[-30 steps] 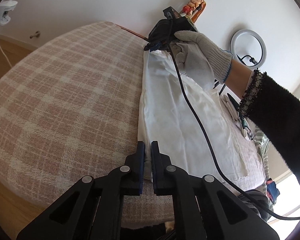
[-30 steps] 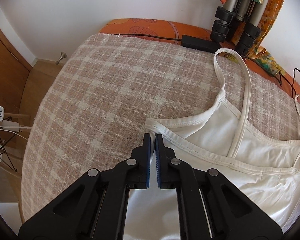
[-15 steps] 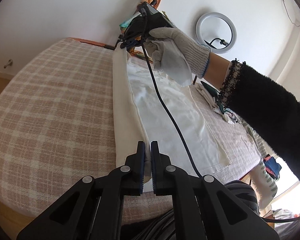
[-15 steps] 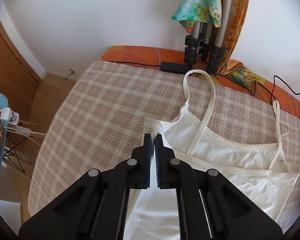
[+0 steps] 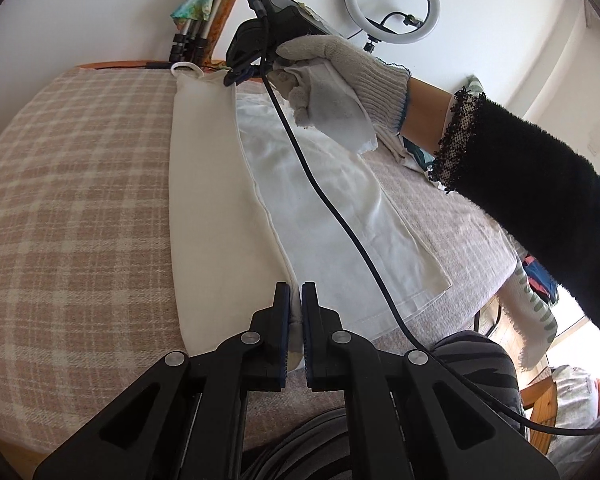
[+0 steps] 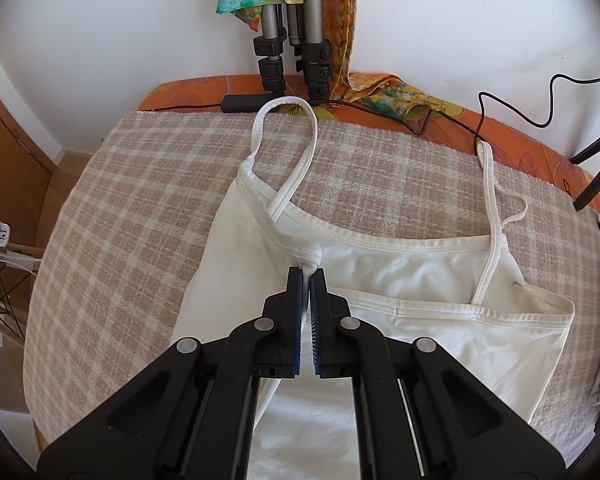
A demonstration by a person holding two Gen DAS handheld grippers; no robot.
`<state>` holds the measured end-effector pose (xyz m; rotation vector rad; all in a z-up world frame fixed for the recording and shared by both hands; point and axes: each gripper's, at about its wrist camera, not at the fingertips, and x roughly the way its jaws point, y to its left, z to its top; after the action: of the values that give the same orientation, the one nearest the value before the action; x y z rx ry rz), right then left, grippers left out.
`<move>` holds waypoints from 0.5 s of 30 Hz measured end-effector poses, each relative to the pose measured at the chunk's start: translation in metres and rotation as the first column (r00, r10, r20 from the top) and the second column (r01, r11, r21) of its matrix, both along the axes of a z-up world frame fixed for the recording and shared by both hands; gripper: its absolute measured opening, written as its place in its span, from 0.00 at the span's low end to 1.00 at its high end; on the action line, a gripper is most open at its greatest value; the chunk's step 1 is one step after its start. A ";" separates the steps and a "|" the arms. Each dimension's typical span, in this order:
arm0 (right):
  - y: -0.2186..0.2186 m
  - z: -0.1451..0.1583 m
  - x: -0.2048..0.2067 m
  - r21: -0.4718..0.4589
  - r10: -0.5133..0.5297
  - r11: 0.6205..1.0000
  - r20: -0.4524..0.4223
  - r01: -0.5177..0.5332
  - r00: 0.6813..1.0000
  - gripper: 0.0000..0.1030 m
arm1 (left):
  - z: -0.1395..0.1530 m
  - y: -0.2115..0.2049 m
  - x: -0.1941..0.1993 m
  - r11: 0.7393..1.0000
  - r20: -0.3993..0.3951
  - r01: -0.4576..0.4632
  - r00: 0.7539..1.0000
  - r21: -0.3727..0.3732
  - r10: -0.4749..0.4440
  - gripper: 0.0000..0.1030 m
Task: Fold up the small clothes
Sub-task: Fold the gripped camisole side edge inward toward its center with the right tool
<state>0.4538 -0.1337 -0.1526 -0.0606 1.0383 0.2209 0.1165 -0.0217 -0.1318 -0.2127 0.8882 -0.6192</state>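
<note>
Both tongs, left (image 5: 295, 294) & right (image 6: 306, 277), clamp white camisole (image 6: 420, 280); pinched fabric mostly hidden btwn pads.

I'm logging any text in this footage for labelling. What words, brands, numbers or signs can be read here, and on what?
None can be read with confidence.
White camisole: no label or print shows.
Striped cloth hanging at the bed's edge: green marks, maybe letters, too distorted to read.
Black device above the right gripper: no legible marking.
Plaid blanket and ring light: plain, no text.
</note>
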 end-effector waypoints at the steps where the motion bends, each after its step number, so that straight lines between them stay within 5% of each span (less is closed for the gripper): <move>1: 0.001 0.000 0.001 0.005 0.002 1.000 0.003 -0.002 1.000 0.04 | 0.000 -0.001 0.001 1.000 -0.006 0.014 1.000 -0.005 -0.014 0.04; 13: 0.004 -0.020 0.006 -0.053 0.002 0.999 -0.029 -0.003 1.000 0.05 | -0.014 -0.024 0.009 0.986 -0.129 0.160 0.978 -0.037 -0.163 0.13; 15: -0.003 -0.017 0.004 -0.034 -0.013 0.999 -0.030 0.012 0.999 0.16 | -0.009 -0.023 0.006 0.989 -0.105 0.148 0.983 -0.021 -0.150 0.14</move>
<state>0.4578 -0.1365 -0.1700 -0.0812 1.0726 0.1930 0.1229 -0.0451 -0.1405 -0.1931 1.0093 -0.7585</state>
